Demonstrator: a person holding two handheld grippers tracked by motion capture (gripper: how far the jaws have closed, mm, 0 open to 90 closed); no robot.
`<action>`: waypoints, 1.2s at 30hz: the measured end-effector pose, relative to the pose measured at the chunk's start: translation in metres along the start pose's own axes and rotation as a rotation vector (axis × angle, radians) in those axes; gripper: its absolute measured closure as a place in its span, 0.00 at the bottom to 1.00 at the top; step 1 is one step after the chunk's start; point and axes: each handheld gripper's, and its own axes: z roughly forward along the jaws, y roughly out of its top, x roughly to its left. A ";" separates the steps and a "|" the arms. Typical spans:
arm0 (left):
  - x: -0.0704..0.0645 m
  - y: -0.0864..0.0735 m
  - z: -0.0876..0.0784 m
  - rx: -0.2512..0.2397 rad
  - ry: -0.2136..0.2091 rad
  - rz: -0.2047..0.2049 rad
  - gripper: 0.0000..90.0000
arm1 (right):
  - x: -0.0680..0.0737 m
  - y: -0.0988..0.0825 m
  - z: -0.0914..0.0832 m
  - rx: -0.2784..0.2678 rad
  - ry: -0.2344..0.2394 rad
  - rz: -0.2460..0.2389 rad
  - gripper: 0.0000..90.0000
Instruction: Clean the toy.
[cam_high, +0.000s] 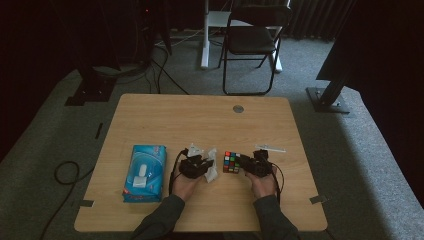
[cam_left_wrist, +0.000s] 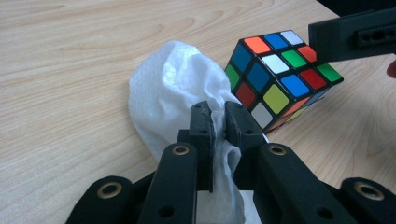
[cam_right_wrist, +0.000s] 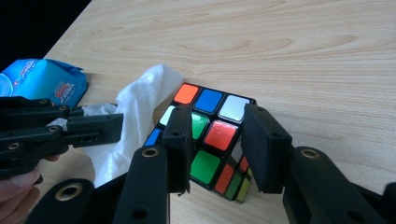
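A scrambled colour cube (cam_high: 231, 162) sits on the wooden table (cam_high: 200, 115) between my two hands. Just left of it lies a crumpled white wipe (cam_left_wrist: 173, 79), and my left gripper (cam_left_wrist: 219, 123) is shut on a fold of that wipe. The cube (cam_left_wrist: 275, 79) stands right beside the wipe, touching it or nearly so. My right gripper (cam_right_wrist: 217, 114) hangs close over the cube (cam_right_wrist: 205, 100) with its jaws a little apart; the cube's top shows through the gap and nothing is pinched between them. One right jaw reaches across the cube's far corner in the left gripper view.
A blue pack of wipes (cam_high: 145, 172) lies on the table to the left of my left hand. A small white strip (cam_high: 270, 148) rests just beyond the right gripper. A black folding chair (cam_high: 252, 40) stands on the carpet past the table's far edge.
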 end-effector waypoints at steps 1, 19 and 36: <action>0.000 0.000 0.000 -0.002 -0.001 -0.001 0.91 | 0.000 0.000 0.000 0.003 -0.002 -0.004 0.71; -0.009 0.016 0.006 -0.025 -0.042 0.029 0.92 | 0.002 -0.001 0.004 0.018 -0.031 -0.040 0.77; -0.013 0.018 0.026 0.002 -0.061 0.026 0.93 | 0.003 -0.004 0.004 0.001 -0.041 -0.040 0.78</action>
